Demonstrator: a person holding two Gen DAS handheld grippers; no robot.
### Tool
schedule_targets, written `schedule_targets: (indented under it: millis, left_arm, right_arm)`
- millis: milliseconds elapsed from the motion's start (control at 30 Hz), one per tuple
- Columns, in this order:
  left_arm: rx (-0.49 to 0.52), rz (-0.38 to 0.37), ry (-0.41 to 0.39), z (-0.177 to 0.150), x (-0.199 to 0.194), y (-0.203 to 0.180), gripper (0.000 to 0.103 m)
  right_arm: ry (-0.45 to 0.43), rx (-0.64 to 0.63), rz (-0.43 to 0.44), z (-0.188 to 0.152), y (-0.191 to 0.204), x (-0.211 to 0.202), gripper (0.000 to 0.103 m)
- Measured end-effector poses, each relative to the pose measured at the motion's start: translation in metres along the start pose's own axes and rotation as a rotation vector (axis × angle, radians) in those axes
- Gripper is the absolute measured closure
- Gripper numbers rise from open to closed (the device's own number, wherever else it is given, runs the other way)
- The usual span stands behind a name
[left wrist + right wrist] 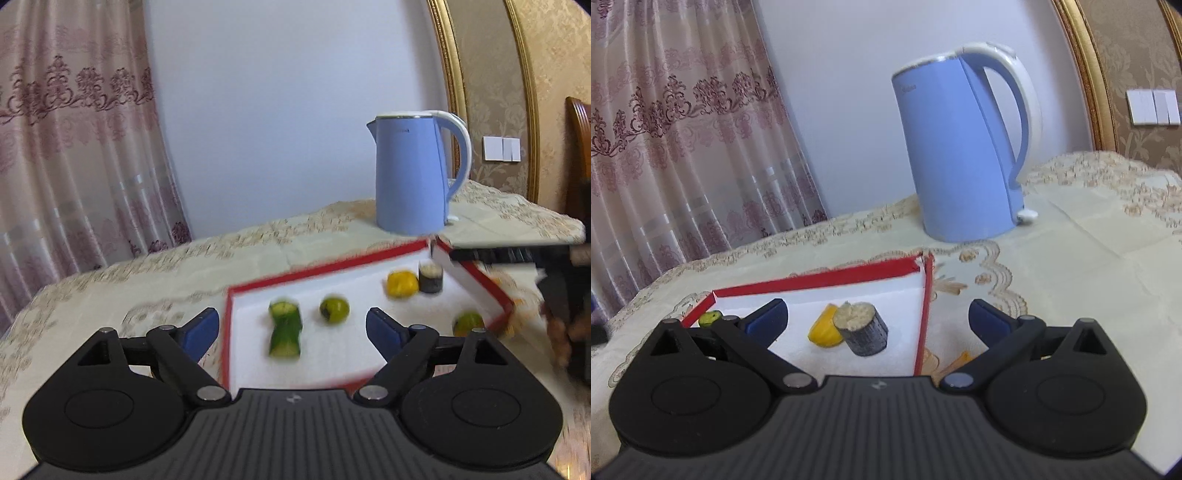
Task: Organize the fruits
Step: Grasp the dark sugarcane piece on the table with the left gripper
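Both hand-held grippers, left (292,328) and right (878,320), are held spread and empty above the red-rimmed tray (332,266) on the counter (1089,236), where the fruits, including a green piece (285,329) and a yellow one (823,330), are gathered, seemingly already sorted.

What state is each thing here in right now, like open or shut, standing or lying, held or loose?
Left gripper: open, holding nothing.
Right gripper: open, holding nothing.
Red-edged tray: flat on the tablecloth, holding the fruits.
Cucumber piece: lying loose in the tray.
Dark cylinder piece: standing on end, touching the yellow piece.
Kettle: upright, lid shut.
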State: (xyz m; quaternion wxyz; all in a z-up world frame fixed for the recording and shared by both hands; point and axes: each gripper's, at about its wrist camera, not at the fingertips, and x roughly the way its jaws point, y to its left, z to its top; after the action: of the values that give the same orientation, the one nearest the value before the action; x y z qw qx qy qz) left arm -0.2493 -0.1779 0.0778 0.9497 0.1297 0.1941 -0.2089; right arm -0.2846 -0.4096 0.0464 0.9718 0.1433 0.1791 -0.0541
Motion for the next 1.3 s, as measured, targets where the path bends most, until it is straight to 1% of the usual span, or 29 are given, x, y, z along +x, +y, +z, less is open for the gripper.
schedule_targets:
  millis: [100,200,267,367,467,533,633,800,900,967,1000,1033,1300]
  left_arm:
    - [-0.022,-0.028,0.046,-0.025,-0.014,0.004,0.016]
    - [0.018,-0.049,0.074,-0.046,-0.023,0.0,0.016]
    - [0.039,-0.091,0.093,-0.056,-0.023,-0.001,0.016]
    - [0.05,-0.128,0.122,-0.063,-0.014,-0.002,0.016]
    - [0.036,-0.156,0.129,-0.067,-0.008,-0.001,0.016]
    - [0.014,-0.177,0.132,-0.069,-0.007,0.002,0.016]
    - [-0.004,-0.211,0.137,-0.071,-0.007,0.007,0.016]
    - [0.015,-0.245,0.168,-0.075,-0.004,0.014,0.016]
    - [0.011,-0.267,0.199,-0.077,0.004,0.015,0.027]
    - [0.01,-0.288,0.214,-0.079,0.011,0.012,0.036]
    - [0.016,-0.295,0.222,-0.079,0.013,0.009,0.045]
    - [0.02,-0.297,0.227,-0.079,0.015,0.006,0.047]
    - [0.009,-0.298,0.206,-0.078,0.021,0.003,0.047]
  right_arm:
    - [-0.036,-0.014,-0.006,0.001,0.003,-0.005,0.0]
    - [-0.054,-0.031,-0.025,0.005,0.012,-0.018,0.0]
    - [-0.064,-0.049,0.002,0.004,0.022,-0.037,0.0]
    - [-0.056,-0.125,0.028,-0.003,0.04,-0.067,0.0]
    - [-0.04,-0.174,0.033,-0.012,0.05,-0.09,0.0]
    - [-0.037,-0.174,0.026,-0.018,0.053,-0.102,0.0]
    - [-0.023,-0.137,0.021,-0.025,0.05,-0.111,0.0]
    - [0.012,-0.113,0.008,-0.036,0.049,-0.111,0.0]
    - [0.029,-0.129,0.018,-0.042,0.058,-0.11,0.0]
    - [0.038,-0.147,0.029,-0.046,0.066,-0.112,0.0]
    - [0.045,-0.158,0.038,-0.048,0.07,-0.113,0.0]
    - [0.053,-0.167,0.043,-0.05,0.073,-0.114,0.0]
    - [0.139,-0.291,0.074,-0.068,0.101,-0.111,0.0]
